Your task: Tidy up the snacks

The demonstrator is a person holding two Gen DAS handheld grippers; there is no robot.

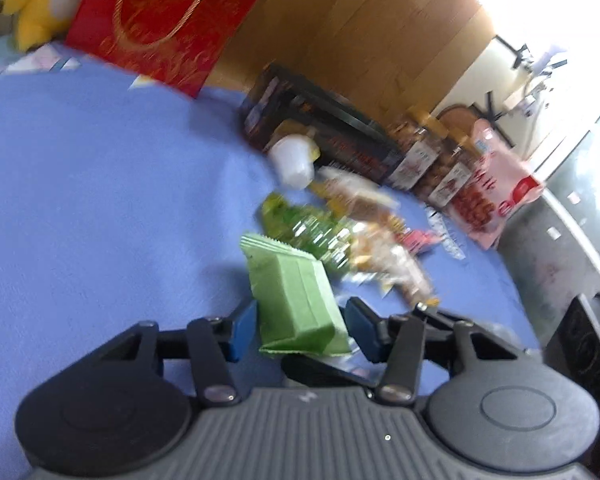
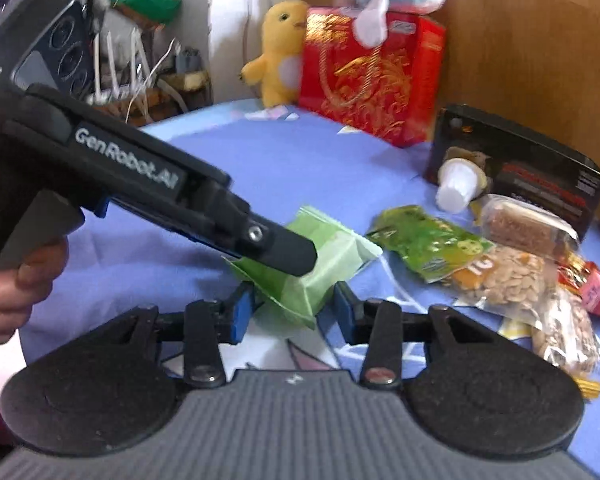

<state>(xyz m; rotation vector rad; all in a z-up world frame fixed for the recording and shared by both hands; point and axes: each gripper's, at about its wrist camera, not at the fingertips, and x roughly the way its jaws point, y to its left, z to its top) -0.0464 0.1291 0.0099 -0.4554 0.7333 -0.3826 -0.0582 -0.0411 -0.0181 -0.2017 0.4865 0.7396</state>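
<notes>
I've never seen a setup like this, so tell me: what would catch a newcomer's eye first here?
Probably the light green packet in the middle of the blue cloth, with both hand-held claws closing in on it from two sides. Next, the red and gold gift bag at the back, with a yellow plush chick beside it. A jumble of snack packets lies to the right.

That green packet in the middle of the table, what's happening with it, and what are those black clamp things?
A person is sorting snacks with a hand-held gripper in each hand. Both grippers meet at the green packet: the left gripper has it between its blue pads, and the right gripper sits at its other end. How firmly either one holds cannot be told. The other snacks lie loose on the blue tablecloth, near a black box and a red gift bag.
</notes>
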